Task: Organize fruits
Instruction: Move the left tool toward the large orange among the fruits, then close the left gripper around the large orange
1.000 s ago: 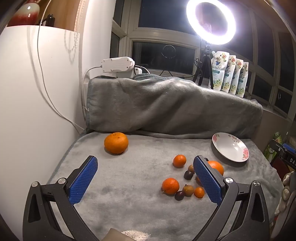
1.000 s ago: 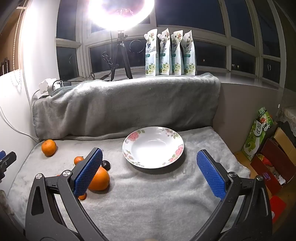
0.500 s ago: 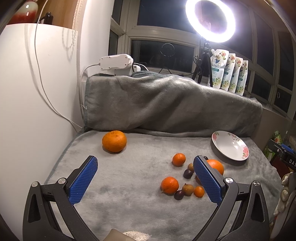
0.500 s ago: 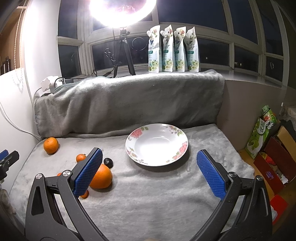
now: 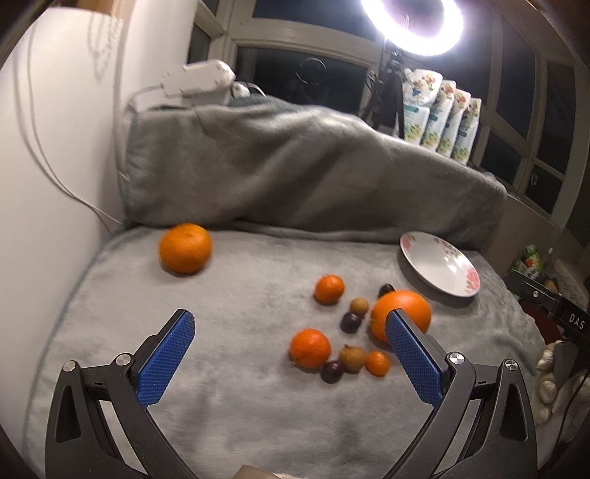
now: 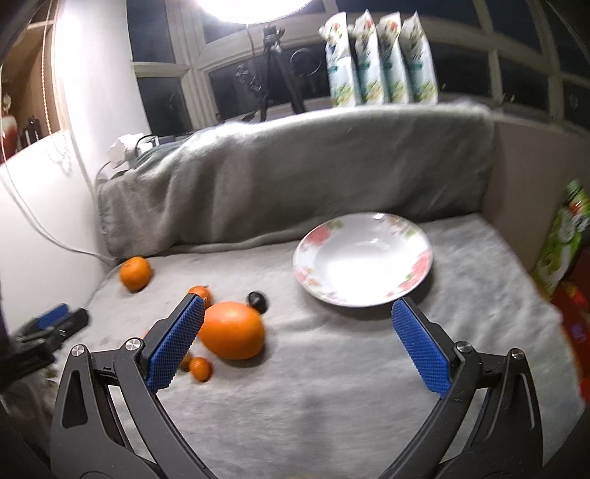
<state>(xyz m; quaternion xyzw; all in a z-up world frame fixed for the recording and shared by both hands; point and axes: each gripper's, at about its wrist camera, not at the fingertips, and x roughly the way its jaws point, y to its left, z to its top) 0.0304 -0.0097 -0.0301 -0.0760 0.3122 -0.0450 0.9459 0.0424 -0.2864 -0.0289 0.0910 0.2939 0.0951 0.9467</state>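
Currently, both tools are carried above the fruit with nothing gripped; the left gripper point(image 5: 291, 350) is spread wide, and the right gripper point(image 6: 298, 342) is likewise spread wide. The wide spread is judged to suit an approach to round fruit, no piece having yet been taken; the floral plate point(image 6: 416, 235) lies bare, which marks it as the likely destination. The large orange point(image 6: 233, 329) rests just beside the right gripper's left pad, so it is judged the nearest candidate; a dark plum point(image 6: 257, 299) lies just behind it, and a tiny orange point(image 6: 200, 368) just in front. In the left wrist view a lone orange point(image 5: 185, 247) sits well apart from the cluster, near the draped backrest; the remaining small fruits are gathered between it and the plate.

All items rest on a grey fleece blanket point(image 5: 236, 405), a soft surface on which rolling is damped; behind it stand a ring light point(image 5: 411, 22), dark windows and four printed pouches point(image 6: 379, 59); both views are motion-blurred.
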